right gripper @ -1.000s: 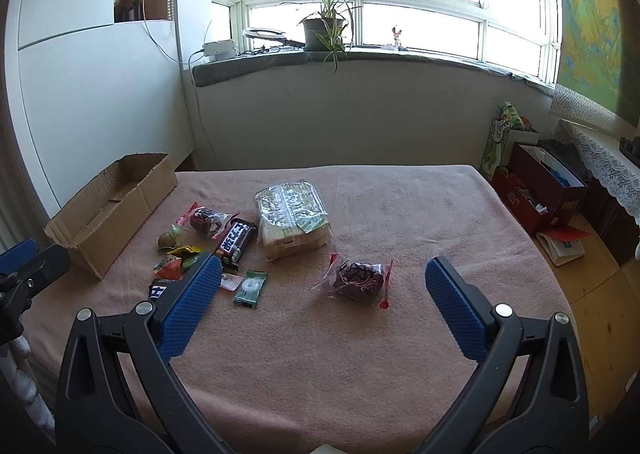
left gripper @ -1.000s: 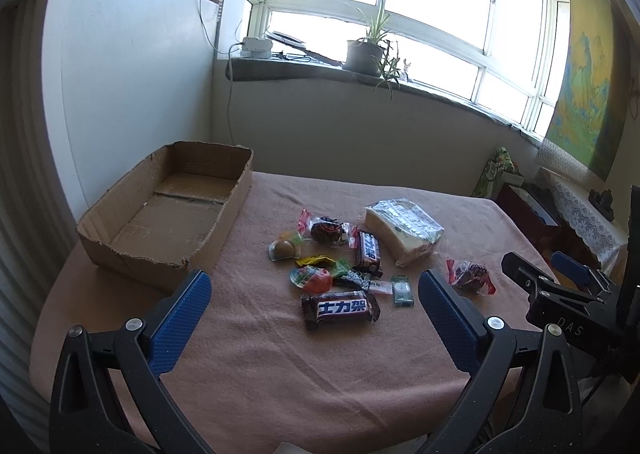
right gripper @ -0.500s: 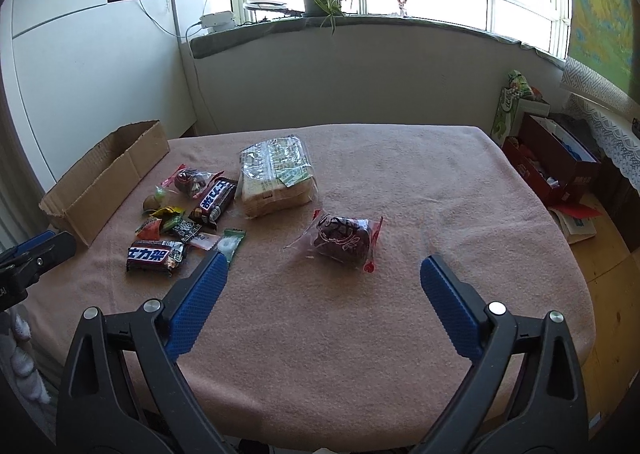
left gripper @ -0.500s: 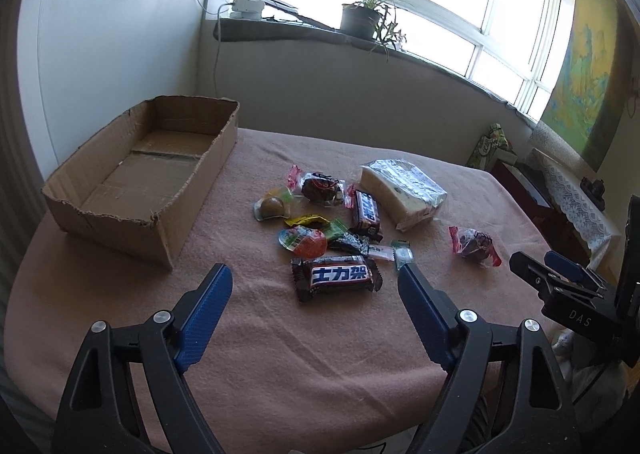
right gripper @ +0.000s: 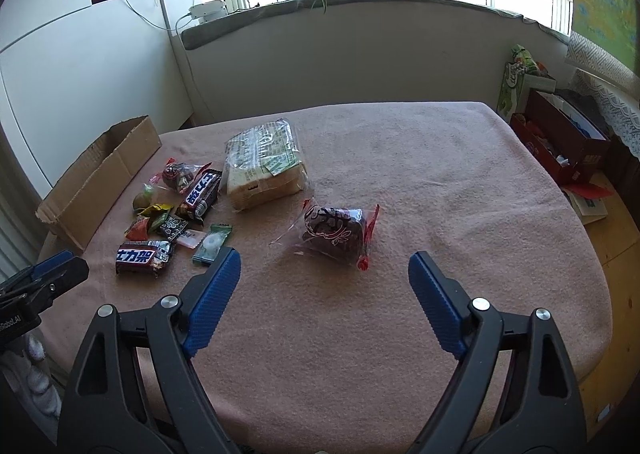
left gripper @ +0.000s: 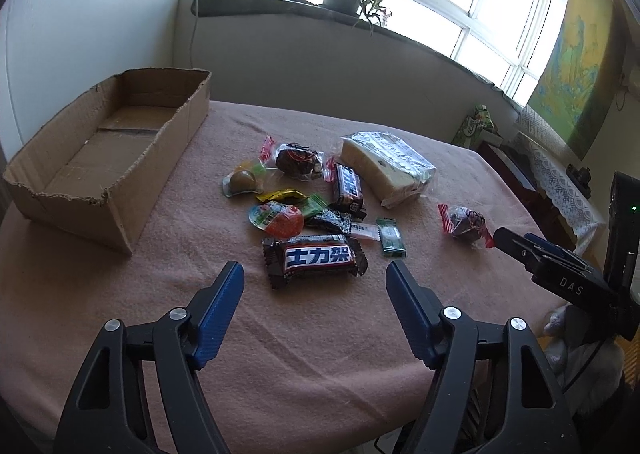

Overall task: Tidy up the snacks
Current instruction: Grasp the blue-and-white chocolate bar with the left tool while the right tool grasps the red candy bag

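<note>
From the left wrist, the left gripper (left gripper: 314,296) hangs empty, jaws closing, just short of the dark brown chocolate bar in its crinkled wrapper (left gripper: 315,258); the open brown cardboard box (left gripper: 106,157) waits empty at the bench's far left. From the right wrist, the right gripper (right gripper: 324,280) is wide, empty, also closing toward the clear-wrapped dark cake with red ends (right gripper: 334,234). Risk: slick wrappers may skid on the pink cloth-covered bench (right gripper: 440,189).

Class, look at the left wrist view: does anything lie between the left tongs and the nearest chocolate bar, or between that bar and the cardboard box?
Nothing visible does. The left tongs, jaws closing with nothing between them, face the chocolate bar across bare pink cloth. From the bar to the empty cardboard box only cloth shows; the other snacks lie behind and to the right.
</note>
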Available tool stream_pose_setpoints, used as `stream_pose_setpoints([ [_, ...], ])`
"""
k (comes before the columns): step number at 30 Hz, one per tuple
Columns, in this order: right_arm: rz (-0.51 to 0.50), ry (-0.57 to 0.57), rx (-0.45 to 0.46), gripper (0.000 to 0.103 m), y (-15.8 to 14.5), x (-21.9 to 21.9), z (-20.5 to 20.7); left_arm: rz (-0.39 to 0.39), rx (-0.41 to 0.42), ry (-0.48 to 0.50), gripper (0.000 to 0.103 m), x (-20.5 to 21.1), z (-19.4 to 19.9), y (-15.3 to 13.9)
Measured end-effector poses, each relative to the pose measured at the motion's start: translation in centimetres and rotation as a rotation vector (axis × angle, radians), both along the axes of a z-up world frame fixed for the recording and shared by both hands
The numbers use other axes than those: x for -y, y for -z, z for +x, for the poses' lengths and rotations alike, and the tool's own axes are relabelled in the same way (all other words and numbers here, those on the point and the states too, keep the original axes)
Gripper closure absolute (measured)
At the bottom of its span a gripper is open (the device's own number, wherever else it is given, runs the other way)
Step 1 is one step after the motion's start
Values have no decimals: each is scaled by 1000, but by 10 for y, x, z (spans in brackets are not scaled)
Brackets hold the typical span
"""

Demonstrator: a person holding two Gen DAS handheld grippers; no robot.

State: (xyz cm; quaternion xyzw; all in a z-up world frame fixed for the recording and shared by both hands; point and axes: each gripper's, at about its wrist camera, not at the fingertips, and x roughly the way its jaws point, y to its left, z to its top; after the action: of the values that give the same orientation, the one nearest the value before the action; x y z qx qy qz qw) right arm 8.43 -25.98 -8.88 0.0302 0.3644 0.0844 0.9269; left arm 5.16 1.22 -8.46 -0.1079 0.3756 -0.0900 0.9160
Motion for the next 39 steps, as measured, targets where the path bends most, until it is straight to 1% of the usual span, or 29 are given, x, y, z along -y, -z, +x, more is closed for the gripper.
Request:
stream_pose_setpoints([
  [7,-5,-2,-14,14,5,-6,16,3,-29,18,30,9,24,9],
  [11,-10,3,-38,14,11,-9,27,48,-48,4,30,18,36,17],
  [15,-25,3,-47,14,15,-11,35,74,-68,-18,30,20,44,26],
  [21,-26,17,-70,14,21,-10,47,149,-94,-27,30,28,53,37],
  [23,-28,27,-79,14,24,-10,51,149,-104,-34,28,28,56,41],
  [26,-38,30,-93,14,27,-11,59,169,-93,-44,27,31,57,42],
  [28,-64,41,-95,14,29,-13,64,179,-84,-47,27,32,56,43],
  [32,-73,53,-123,14,37,-11,74,173,-66,-50,27,31,54,44],
  [36,-65,43,-149,14,42,-11,78,167,-57,-58,32,29,54,44],
  [37,-63,42,-149,18,42,-11,78,166,-55,-60,33,28,54,44],
  [38,-62,40,-152,25,43,-11,78,167,-55,-60,34,29,54,44],
  [39,-66,38,-156,28,44,-11,78,169,-55,-60,34,29,54,44],
])
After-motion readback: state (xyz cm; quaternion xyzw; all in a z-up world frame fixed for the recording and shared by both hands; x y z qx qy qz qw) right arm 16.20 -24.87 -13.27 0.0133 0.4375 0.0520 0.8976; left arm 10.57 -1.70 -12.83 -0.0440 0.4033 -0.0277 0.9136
